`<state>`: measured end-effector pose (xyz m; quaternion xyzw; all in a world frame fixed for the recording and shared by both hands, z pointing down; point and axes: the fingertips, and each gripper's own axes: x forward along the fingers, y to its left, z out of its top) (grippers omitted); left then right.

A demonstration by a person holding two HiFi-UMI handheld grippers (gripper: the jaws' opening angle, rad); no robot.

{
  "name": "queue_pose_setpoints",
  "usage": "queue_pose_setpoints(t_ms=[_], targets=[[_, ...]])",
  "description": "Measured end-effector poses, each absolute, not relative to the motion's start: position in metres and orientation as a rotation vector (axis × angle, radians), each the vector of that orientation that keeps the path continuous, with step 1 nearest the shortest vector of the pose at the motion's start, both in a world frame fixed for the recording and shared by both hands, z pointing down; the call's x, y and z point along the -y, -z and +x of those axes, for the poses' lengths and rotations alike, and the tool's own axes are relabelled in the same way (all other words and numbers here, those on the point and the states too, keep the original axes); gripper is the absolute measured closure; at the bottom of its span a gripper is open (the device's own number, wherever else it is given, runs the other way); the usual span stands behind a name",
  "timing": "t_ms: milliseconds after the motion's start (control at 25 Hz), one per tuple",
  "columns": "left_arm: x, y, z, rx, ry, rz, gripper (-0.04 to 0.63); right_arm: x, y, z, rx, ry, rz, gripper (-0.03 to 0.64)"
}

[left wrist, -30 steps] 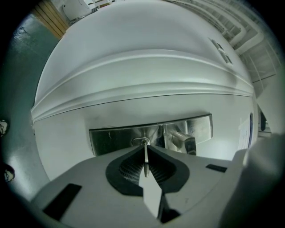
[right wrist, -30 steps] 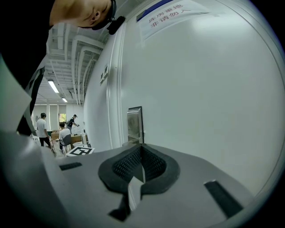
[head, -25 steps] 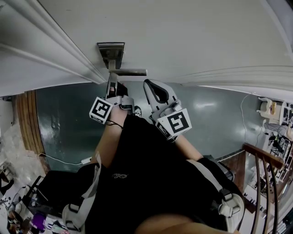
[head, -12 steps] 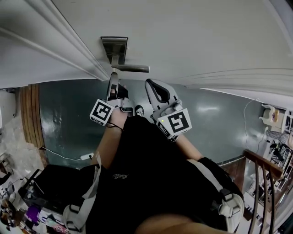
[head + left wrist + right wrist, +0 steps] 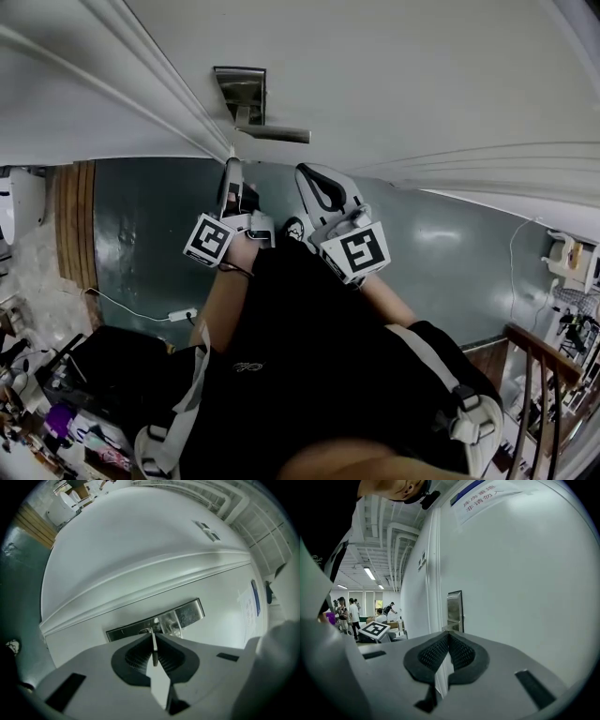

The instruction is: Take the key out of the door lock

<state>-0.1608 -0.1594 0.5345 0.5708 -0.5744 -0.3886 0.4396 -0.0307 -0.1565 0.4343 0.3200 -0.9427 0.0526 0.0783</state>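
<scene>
Brushed metal: door lock plate (image 5: 242, 92), mounted on a white door (image 5: 422, 75) at the far side of the scene. A lever handle (image 5: 274, 134) points right from it.

Thin flat metal: key (image 5: 153, 652). It is seen edge-on in the left gripper view, pinched between the two ribbed dark pads. Its far end points at the lock plate, and the head view shows a gap between this tool and the plate.

Left gripper (image 5: 232, 183): grey body, nearly fully closed, pads pressing on the key from both sides. It sits just near of the handle, beside the door's moulded edge, with its marker cube (image 5: 209, 240) at the near end.

Right gripper (image 5: 322, 190): grey body, just right of the left gripper and apart from the door. In the right gripper view its pads meet at the tips with nothing between them. Its marker cube (image 5: 356, 251) faces up.

Paper: sign (image 5: 480, 493) with a blue header, high on the door.

Green: floor (image 5: 150, 234), left and right of the person.

Black: person's clothing (image 5: 309, 356), filling the near centre.

Wood: stair railing (image 5: 544, 366), near right.

Background: several people (image 5: 347, 611) standing far down a lit room, too small to detail.
</scene>
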Motion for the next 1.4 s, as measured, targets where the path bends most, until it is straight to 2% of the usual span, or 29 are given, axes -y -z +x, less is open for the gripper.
queue_pose_setpoints(t_ms=[680, 1160, 1400], targets=[[0.128, -0.498, -0.153, 1.629, 0.721, 1.695, 0.559, 0.155, -0.451, -0.017, 2.861, -0.216, 0.918, 0.609], [0.111, -0.479, -0.134, 1.759, 0.269, 1.946, 0.558, 0.148, -0.460, 0.000, 2.796, -0.153, 1.012, 0.609], [0.112, -0.470, -0.135, 1.746, 0.139, 2.062, 0.558, 0.144, -0.456, -0.008, 2.755, -0.135, 1.106, 0.608]])
